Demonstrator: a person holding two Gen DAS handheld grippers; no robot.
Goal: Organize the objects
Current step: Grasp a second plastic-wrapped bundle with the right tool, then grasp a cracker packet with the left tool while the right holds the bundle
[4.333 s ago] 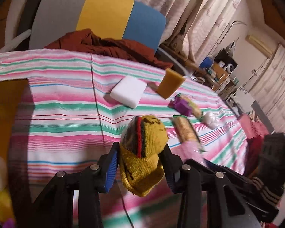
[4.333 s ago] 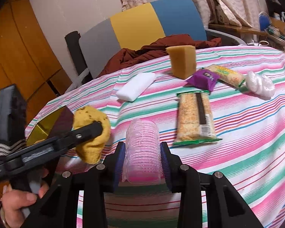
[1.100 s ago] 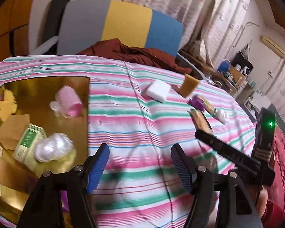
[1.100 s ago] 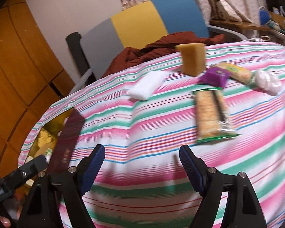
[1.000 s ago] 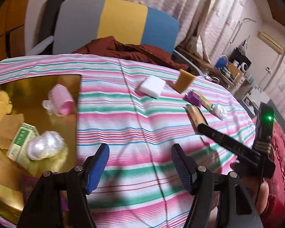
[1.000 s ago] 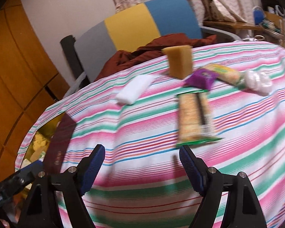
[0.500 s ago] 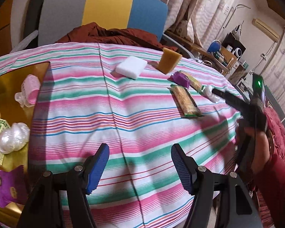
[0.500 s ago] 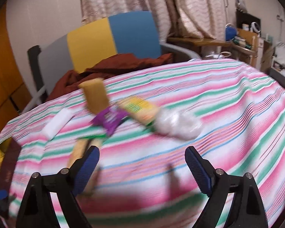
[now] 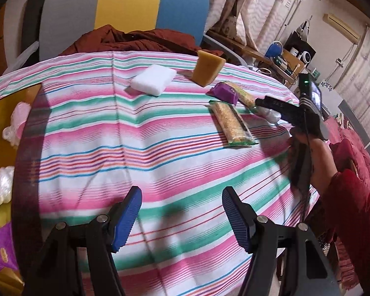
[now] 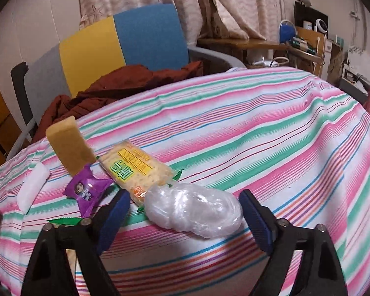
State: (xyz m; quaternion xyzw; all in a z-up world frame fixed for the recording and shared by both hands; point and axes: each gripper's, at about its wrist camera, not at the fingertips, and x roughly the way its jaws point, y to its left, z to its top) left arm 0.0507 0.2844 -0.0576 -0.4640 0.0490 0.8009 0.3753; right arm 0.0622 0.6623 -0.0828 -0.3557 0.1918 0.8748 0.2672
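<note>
The clear bag lies near the table's right edge, between my right gripper's wide-spread fingers, untouched. A cracker pack touches it. My left gripper, wide and empty, hangs over the striped cloth.

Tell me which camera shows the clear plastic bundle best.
The right wrist view: the clear plastic bundle lies close and whole between the open right gripper's fingers. In the left wrist view it is small, far off and partly hidden behind the right gripper.
</note>
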